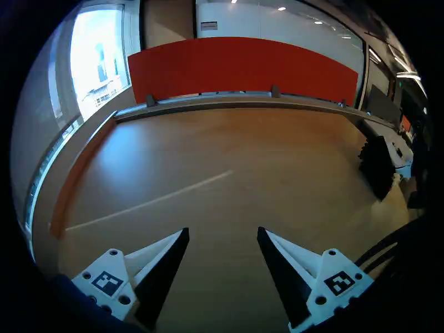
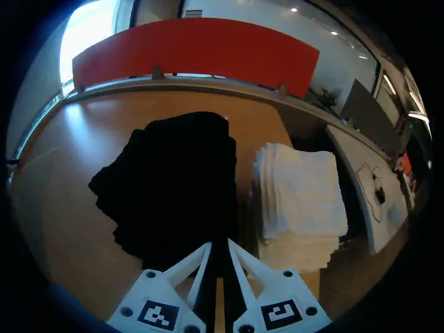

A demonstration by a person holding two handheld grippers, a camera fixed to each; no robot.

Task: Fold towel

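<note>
The right gripper's [image 2: 219, 247] fingers are sitting drawn almost together, with only a thin slit between them. Their tips are lying at the near edge of the crumpled black cloth towel [image 2: 172, 183]. Whether cloth is being pinched in that slit I cannot tell. The left gripper's [image 1: 223, 236] fingers are standing wide apart, holding nothing, above the bare light wooden tabletop [image 1: 222, 155] well short of the long red divider panel [image 2: 194, 50].

The black towel is lying on the tabletop between the right gripper and the red panel. A stack of folded white towels [image 2: 299, 194] is resting just beside it, nearer the panel's right end.

The step in hand is probably taking hold of the near hem. Doing it well is likely calling for catching one corner rather than a bunch of layers, with the left gripper coming across to the matching corner.

The towel's long axis is running from the fingers toward the red panel, its squarer end pointing at the panel.
</note>
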